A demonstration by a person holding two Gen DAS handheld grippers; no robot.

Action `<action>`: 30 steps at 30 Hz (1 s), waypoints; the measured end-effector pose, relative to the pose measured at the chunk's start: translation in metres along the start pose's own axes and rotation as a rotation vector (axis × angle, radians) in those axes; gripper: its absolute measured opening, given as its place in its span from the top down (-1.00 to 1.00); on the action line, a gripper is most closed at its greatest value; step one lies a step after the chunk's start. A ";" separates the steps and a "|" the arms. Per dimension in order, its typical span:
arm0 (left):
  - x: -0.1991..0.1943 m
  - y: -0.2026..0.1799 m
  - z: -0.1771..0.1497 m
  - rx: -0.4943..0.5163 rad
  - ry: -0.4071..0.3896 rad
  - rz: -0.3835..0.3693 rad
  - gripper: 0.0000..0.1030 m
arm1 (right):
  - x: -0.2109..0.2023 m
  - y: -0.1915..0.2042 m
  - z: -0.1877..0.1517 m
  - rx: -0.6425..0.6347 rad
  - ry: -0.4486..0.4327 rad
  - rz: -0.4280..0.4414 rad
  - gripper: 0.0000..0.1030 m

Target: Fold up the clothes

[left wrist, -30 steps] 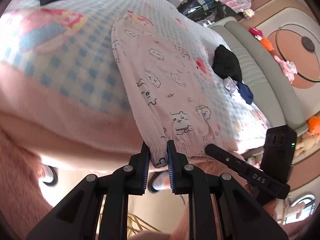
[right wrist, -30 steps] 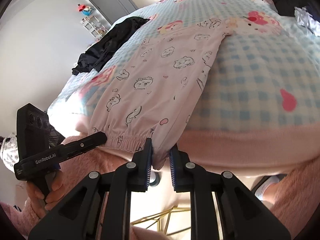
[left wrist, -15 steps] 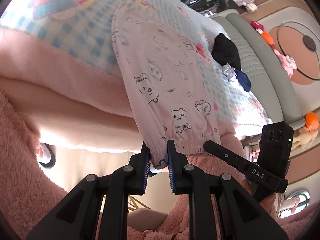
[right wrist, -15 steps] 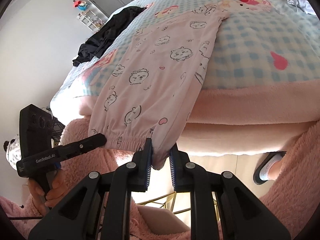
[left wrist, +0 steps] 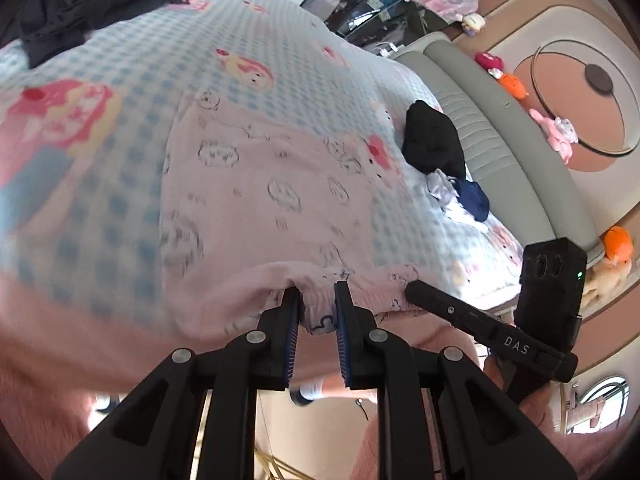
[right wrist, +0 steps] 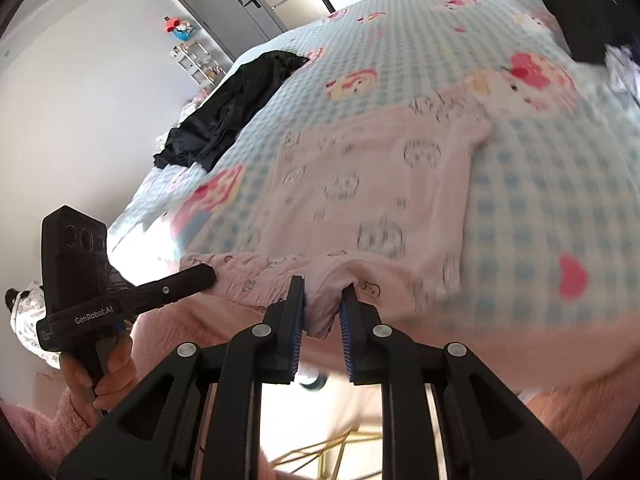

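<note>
Grippers: left gripper [left wrist: 316,292] and right gripper [right wrist: 323,286], black, blue ribbed pads, silver screws.
Markings: "DAS", "GenRobot.AI".
Sleeve: fluffy pink sleeve [right wrist: 30,436].

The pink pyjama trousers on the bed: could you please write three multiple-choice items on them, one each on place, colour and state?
1. Where does the black garment pile lie?
A. On the far part of the bed
B. On the trousers
C. On the floor

2. What colour is the trousers' printed pattern?
A. Green
B. Black outline
C. Orange

3. How is the elastic waistband held?
A. By both grippers
B. By one gripper
C. Lying free

Answers: 1 A, it lies on the checked bed cover beyond the pink pyjama trousers; 2 B, cartoon faces drawn in black; 3 A, the left gripper and right gripper each have its fabric between their fingers.
</note>
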State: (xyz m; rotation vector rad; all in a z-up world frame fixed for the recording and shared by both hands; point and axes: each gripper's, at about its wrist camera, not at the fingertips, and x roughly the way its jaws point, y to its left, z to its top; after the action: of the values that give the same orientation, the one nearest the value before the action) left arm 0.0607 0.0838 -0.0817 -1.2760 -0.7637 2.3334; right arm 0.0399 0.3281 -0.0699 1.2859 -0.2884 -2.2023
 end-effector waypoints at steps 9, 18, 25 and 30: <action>0.029 0.041 0.030 -0.131 -0.076 -0.049 0.08 | 0.039 -0.032 0.027 0.086 -0.008 -0.019 0.32; 0.027 0.031 0.025 0.112 -0.083 0.121 0.01 | 0.024 -0.032 0.028 -0.067 -0.047 -0.108 -0.13; 0.046 0.036 0.014 0.142 -0.023 0.162 0.05 | 0.063 -0.035 0.012 -0.104 0.061 -0.176 -0.13; 0.040 0.014 0.007 0.253 -0.077 0.244 0.65 | 0.063 -0.029 0.009 -0.123 0.058 -0.123 0.28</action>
State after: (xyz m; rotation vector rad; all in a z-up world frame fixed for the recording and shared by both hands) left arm 0.0328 0.0925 -0.1132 -1.2319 -0.3335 2.5847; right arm -0.0019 0.3150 -0.1249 1.3283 -0.0521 -2.2420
